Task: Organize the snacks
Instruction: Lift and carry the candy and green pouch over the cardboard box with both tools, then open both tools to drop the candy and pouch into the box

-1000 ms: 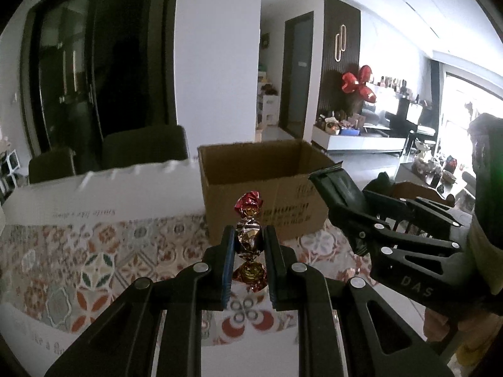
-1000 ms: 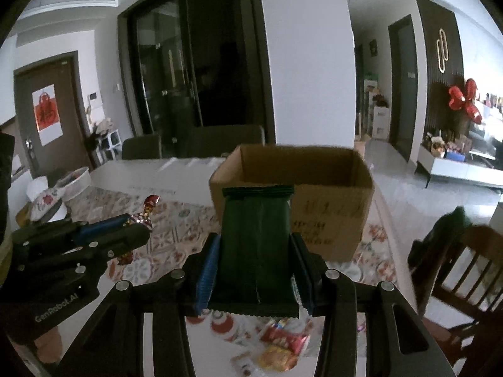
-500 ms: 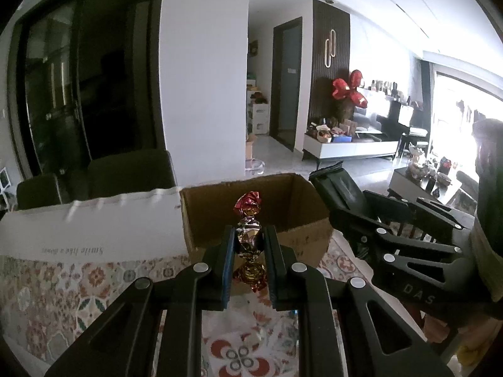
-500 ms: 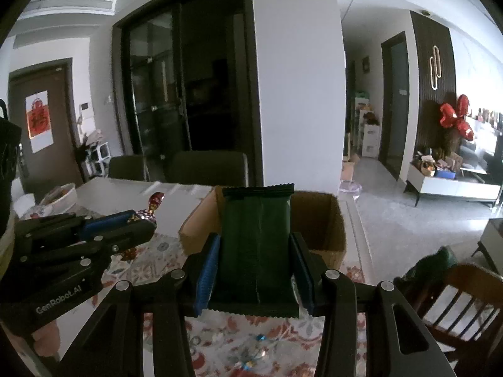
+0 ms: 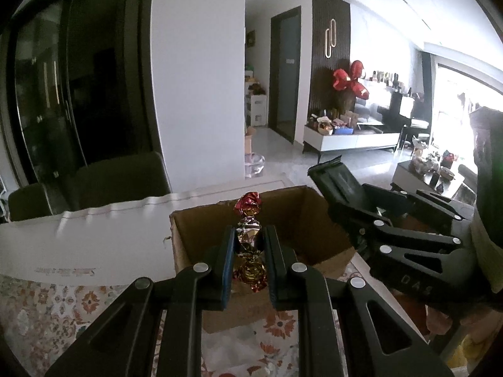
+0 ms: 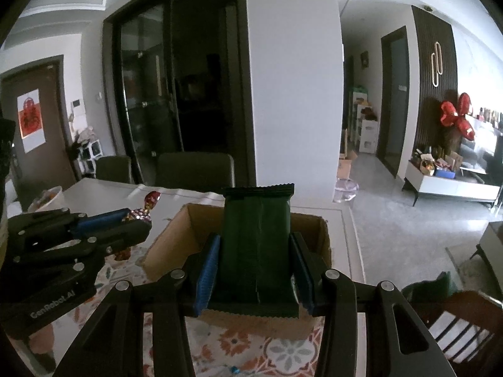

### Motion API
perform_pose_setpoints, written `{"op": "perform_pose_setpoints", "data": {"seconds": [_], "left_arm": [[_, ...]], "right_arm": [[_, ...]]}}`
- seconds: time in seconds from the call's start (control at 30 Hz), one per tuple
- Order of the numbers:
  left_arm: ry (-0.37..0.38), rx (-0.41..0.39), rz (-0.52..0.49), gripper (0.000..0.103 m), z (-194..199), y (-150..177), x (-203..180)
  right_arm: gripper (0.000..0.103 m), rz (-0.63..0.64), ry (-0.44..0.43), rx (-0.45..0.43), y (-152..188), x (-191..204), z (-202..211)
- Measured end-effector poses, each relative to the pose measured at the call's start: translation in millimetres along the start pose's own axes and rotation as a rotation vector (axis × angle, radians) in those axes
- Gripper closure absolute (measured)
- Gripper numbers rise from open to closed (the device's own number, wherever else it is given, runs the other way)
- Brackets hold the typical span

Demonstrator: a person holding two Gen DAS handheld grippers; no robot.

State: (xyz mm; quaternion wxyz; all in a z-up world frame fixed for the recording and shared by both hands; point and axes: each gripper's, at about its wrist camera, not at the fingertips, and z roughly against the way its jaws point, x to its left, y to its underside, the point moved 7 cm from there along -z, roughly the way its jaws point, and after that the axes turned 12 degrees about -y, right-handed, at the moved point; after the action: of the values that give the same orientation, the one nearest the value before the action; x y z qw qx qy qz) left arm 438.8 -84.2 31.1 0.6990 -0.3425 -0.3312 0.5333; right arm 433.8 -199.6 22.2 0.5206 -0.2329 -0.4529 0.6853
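Cardboard box (image 5: 314,220), one; left hand-held gripper (image 5: 248,251) clamps one candy (image 5: 248,235), right hand-held gripper (image 6: 256,270) one green packet (image 6: 257,235).

left claw (image 5: 248,251): black, blue pads, silver screws, "GenRobot.AI" | right claw (image 6: 256,260): same, "DAS"

One box (image 5: 301,220), open-topped cardboard, on the counter (image 5: 78,251). One foil candy (image 5: 248,242), twist-wrapped in red and gold. One green packet (image 6: 257,245). Two grippers: left gripper (image 5: 248,245), jaws closed on the candy; right gripper (image 6: 256,267), jaws closed on the packet. Two dark chairs (image 6: 195,169) behind the counter. One wooden chair (image 6: 452,323) at right. One bowl (image 6: 47,199) on the counter's far left.
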Motion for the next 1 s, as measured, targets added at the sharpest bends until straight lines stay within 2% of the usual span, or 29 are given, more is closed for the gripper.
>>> {"op": "perform_pose_setpoints", "data": {"seconds": [0.33,0.37,0.4,0.47,0.57,0.7,1.0], "left_arm": [[-0.012,0.066,0.000,0.084,-48,-3,-1],[-0.016,0.066,0.000,0.080,-50,-3,-1],[-0.021,0.066,-0.002,0.069,-53,-3,-1],[-0.038,0.063,-0.005,0.054,-54,-2,0],[-0.055,0.057,-0.012,0.052,-53,0,3],[-0.075,0.041,-0.019,0.043,-46,3,5],[-0.083,-0.017,-0.021,0.040,-3,15,3]], "right_arm": [[0.057,-0.031,0.014,0.044,-2,-25,-35],[0.057,-0.036,0.012,0.052,0,-27,-39],[0.057,-0.041,0.013,0.056,1,-29,-42],[0.056,-0.046,0.019,0.064,5,-31,-44],[0.041,-0.061,0.021,0.075,9,-34,-47],[0.040,-0.044,0.040,0.075,14,-31,-42],[0.040,0.005,0.050,0.038,22,-20,-8]]}}
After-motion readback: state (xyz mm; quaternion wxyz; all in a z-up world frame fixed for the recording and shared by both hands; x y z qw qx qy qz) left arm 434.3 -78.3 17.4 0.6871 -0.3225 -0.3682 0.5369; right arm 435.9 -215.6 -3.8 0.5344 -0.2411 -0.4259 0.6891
